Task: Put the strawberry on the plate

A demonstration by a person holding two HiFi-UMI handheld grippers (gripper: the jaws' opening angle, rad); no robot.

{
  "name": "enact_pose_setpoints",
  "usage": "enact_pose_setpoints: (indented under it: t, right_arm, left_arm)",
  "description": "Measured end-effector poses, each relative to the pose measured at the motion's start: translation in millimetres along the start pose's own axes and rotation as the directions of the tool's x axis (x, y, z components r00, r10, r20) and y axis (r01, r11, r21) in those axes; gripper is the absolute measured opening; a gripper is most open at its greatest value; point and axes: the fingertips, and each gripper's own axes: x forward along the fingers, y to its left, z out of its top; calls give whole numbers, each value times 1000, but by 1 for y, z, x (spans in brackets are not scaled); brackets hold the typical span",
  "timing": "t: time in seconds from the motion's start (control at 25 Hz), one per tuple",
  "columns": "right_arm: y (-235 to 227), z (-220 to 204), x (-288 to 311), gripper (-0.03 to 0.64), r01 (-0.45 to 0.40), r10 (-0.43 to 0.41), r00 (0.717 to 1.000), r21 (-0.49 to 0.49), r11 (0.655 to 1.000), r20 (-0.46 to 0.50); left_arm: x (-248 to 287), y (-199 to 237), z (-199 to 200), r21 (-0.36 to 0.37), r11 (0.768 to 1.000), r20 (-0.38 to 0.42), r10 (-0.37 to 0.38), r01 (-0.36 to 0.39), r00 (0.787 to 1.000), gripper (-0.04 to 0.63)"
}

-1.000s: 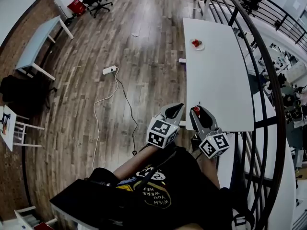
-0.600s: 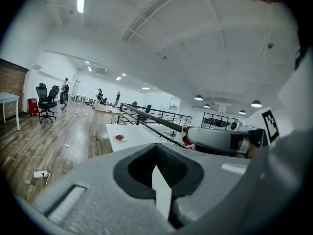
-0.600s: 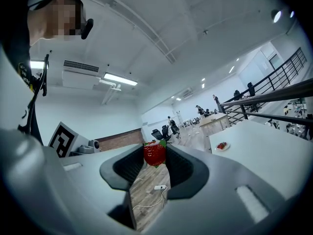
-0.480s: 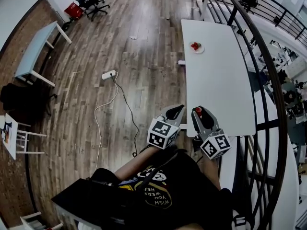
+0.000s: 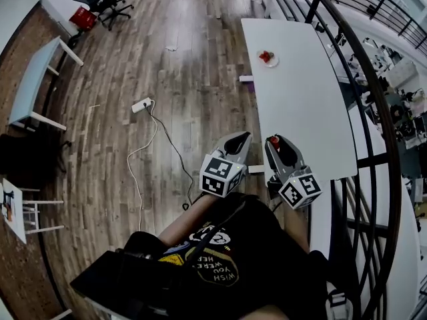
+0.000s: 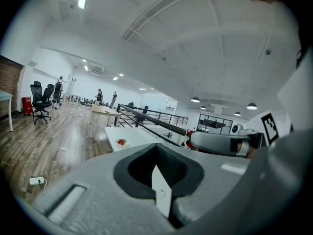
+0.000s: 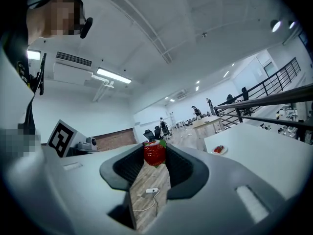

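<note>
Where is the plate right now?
In the head view the plate sits near the far end of the long white table, close to its left edge, with a red item already on it.

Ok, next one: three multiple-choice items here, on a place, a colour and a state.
1. Where on the table is the plate? A near end; B far end; C middle.
2. What colour is that table? A white; B black; C green.
3. The right tool is: A open and empty; B shut on the strawberry; C shut on the plate.
Key: B, the head view shows it at the end away from the person; A, its top is plain white; B, the strawberry sits pinched between its jaws.
</note>
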Motion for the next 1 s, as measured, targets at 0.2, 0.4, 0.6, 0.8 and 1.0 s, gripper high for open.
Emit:
enact_pose_setpoints:
  t: [0.2,0.4,0.6,0.8,1.0]
  right_arm:
    - [6,-5,20,143,39,-39,999,-2,999,-12]
    - [3,-20,32,143,67,-67,997,16,998,-39]
    - [-7,-25,52,143,76,-75,995,21,997,-67]
    - [-30,-16,73,143,73,-71,994,11,997,-77]
    - [-57,-2,93,143,75,-74,995,9,997,-72]
  left_arm:
    - [-4,25,-1,-25,999,-9,-25,25,1000,2]
    - [3,39,-15,-55,997,-39,-53,51,998,2]
    - [17,53,-13,-59,996,-40,-72,70,997,2]
    - [43,66,-1,-84,994,-25,-78,76,997,2]
    - [78,79,6,-10,997,-53,-71,71,996,2]
